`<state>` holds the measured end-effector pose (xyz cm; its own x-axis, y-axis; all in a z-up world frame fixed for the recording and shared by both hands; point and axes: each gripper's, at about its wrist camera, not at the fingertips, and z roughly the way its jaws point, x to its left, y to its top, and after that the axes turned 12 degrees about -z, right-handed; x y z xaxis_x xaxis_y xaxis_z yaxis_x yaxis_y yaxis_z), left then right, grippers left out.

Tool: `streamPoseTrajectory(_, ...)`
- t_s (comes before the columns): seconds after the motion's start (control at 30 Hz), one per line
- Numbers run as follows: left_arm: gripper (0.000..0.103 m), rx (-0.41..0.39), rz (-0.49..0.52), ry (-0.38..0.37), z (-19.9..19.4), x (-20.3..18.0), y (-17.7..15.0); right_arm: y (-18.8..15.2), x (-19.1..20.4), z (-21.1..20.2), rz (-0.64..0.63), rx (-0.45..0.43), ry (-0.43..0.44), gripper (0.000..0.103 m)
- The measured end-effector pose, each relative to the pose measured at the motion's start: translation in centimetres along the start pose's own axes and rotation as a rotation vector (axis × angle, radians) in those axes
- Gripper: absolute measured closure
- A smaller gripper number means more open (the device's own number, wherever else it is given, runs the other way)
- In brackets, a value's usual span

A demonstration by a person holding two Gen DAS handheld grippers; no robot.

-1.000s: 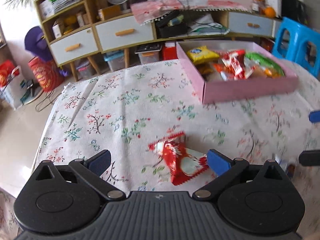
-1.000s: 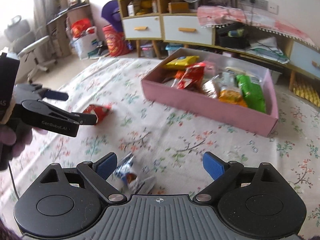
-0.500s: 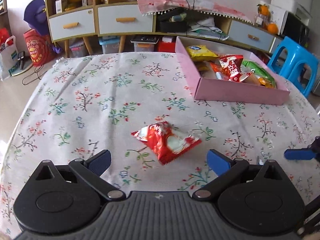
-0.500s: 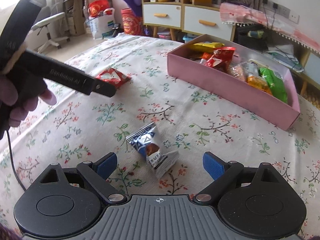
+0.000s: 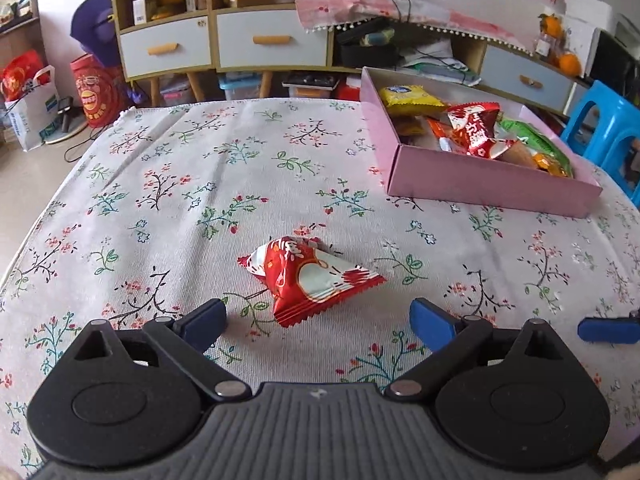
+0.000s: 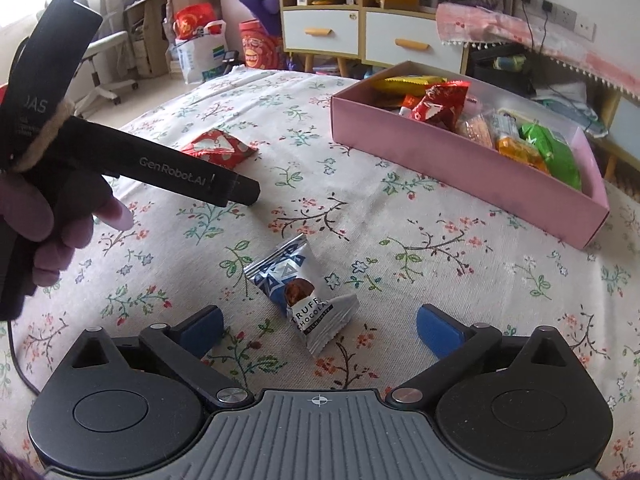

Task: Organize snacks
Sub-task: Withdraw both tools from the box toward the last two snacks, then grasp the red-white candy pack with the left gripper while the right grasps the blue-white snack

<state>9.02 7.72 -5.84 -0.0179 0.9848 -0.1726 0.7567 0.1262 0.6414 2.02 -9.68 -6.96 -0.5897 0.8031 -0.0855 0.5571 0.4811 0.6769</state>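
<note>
A red and white snack packet (image 5: 310, 276) lies on the floral tablecloth just ahead of my open left gripper (image 5: 318, 320); it also shows in the right wrist view (image 6: 218, 148). A silver and blue truffle chocolate packet (image 6: 304, 300) lies just ahead of my open right gripper (image 6: 318, 326). Both grippers are empty and hover above the cloth. A pink box (image 5: 480, 190) holding several snacks sits far right; it also shows in the right wrist view (image 6: 460, 160). The left gripper's body (image 6: 180, 172) crosses the right wrist view's left side.
The round table carries a floral tablecloth (image 5: 180, 200). A wooden cabinet with drawers (image 5: 240, 44) stands behind it, a blue stool (image 5: 604, 120) at the right, and bags (image 5: 96, 88) on the floor at the left.
Both grippers have pulled back and up, so the red packet and the chocolate packet now lie further ahead of the fingers. The packets have not moved on the cloth.
</note>
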Motion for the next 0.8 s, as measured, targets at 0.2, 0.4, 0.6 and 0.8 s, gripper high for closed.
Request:
streamPoseTrajectory(0.2, 0.013, -0.030, -0.025, 0.037, 0.0, -0.3, 0.0, 0.5, 0.1, 0.2, 0.008, 0.026, -0.001, 0.000)
streamPoseTrajectory(0.4, 0.023, -0.048, -0.047, 0.053, -0.1, -0.4, 0.2, 0.9, 0.1, 0.4, 0.007, 0.046, -0.002, 0.000)
streamPoseTrajectory(0.6, 0.029, -0.050, -0.051, 0.057, -0.1, -0.5, 0.3, 1.2, 0.1, 0.6, -0.002, 0.052, -0.010, 0.001)
streamPoseTrajectory(0.8, 0.040, -0.045, -0.058, 0.056, -0.2, -0.6, 0.5, 1.4, 0.3, 0.4, -0.014, 0.047, -0.023, 0.006)
